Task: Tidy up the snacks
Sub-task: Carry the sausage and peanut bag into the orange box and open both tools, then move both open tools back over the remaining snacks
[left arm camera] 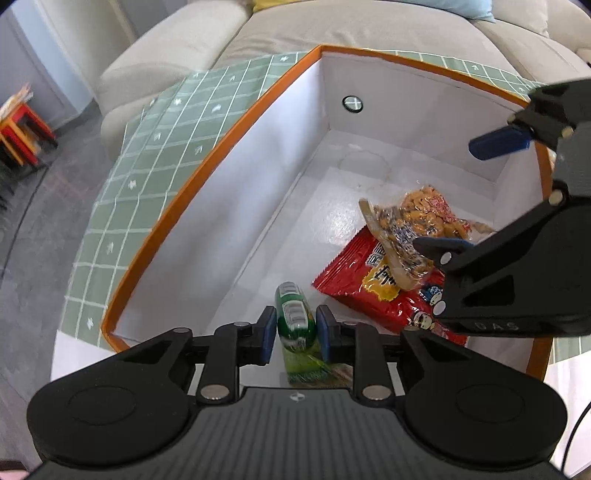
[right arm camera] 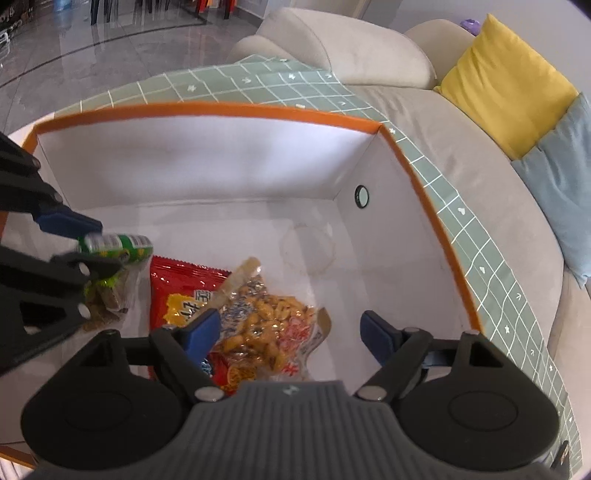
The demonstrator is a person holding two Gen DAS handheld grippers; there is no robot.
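Observation:
A white box with an orange rim [left arm camera: 207,162] [right arm camera: 236,110] stands on a green checked cloth. Inside lie a red snack bag [left arm camera: 369,291] [right arm camera: 177,291] and, on top of it, a clear bag of orange-brown snacks [left arm camera: 417,218] [right arm camera: 266,325]. My left gripper [left arm camera: 295,332] [right arm camera: 92,247] is shut on a green snack packet [left arm camera: 295,317] [right arm camera: 118,245] and holds it inside the box near the front wall. My right gripper [right arm camera: 291,332] [left arm camera: 465,192] is open and empty, just above the clear bag.
A beige sofa [left arm camera: 369,29] [right arm camera: 461,155] runs behind the box, with a yellow cushion [right arm camera: 506,85] and a light blue cushion [right arm camera: 565,177]. The green checked cloth [left arm camera: 155,155] [right arm camera: 258,81] covers the table. Red stools [left arm camera: 22,129] stand on the grey floor at left.

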